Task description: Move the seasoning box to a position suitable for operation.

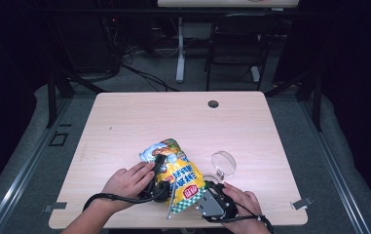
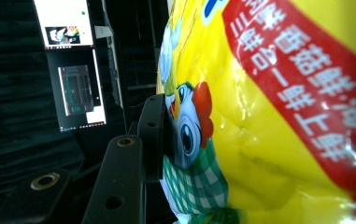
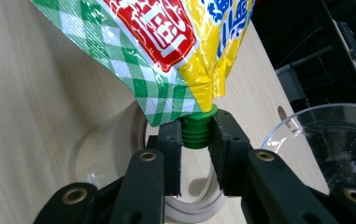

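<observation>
A yellow seasoning pouch [image 1: 178, 173] with a rooster picture, red label and green checks is held above the table's front edge [image 1: 124, 222]. My left gripper [image 1: 156, 168] is shut on the pouch's side. In the left gripper view one black jaw presses against the pouch [image 2: 269, 116], and the pouch hides the other jaw of the left gripper [image 2: 166, 135]. My right gripper [image 1: 211, 195] is at the pouch's lower corner. In the right gripper view the right gripper [image 3: 195, 140] is shut on the pouch's green ribbed cap [image 3: 197, 130], below the pouch [image 3: 157, 32].
A clear round bowl [image 1: 223, 162] [image 3: 334, 140] stands just right of the pouch. A whitish ring [image 3: 105, 140] lies on the table under the cap. A cable hole [image 1: 213, 104] marks the far side. Monitors [image 2: 77, 93] glow in the dark background.
</observation>
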Motion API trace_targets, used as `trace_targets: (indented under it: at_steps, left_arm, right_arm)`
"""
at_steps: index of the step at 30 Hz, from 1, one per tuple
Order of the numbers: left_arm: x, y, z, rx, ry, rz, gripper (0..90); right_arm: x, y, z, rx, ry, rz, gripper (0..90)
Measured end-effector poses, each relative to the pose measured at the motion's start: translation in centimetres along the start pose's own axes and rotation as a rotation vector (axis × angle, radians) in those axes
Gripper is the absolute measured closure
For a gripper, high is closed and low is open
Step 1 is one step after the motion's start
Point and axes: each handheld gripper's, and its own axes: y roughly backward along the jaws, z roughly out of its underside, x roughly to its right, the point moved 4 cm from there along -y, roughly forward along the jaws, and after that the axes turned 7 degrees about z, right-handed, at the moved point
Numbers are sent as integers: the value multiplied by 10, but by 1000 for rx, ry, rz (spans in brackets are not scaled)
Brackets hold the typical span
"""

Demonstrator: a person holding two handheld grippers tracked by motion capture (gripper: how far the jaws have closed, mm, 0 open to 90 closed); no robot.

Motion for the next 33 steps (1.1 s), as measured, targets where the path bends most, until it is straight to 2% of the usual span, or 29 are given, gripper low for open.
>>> trace_targets:
  at_steps: [13, 18, 23, 25, 26, 27, 29, 33]
  left_arm:
    - [-3, 0, -2, -9, -18, -19, 648]
    - [-3, 0, -2, -10, -24, -25, 647]
    - [-4, 1, -2, -16, -34, -27, 648]
    - [-5, 2, -3, -20, -46, -34, 647]
    - [-6, 2, -4, -15, -49, -55, 648]
    - [-6, 2, -4, -19, -61, -54, 648]
    - [-5, 1, -4, -25, -56, -42, 647]
    - [-5, 2, -4, -25, -63, -63, 648]
  right_arm:
    - [2, 0, 2, -3, -1, 13, 752]
    - [1, -1, 2, 9, -23, 17, 752]
    - [1, -1, 2, 4, -23, 15, 752]
    - [1, -1, 2, 10, -31, 18, 752]
    - [1, -1, 2, 10, -34, 18, 752]
    - [1, -1, 2, 10, -34, 18, 752]
    - [1, -2, 3, 10, -40, 16, 752]
    - [2, -2, 3, 9, -40, 16, 752]
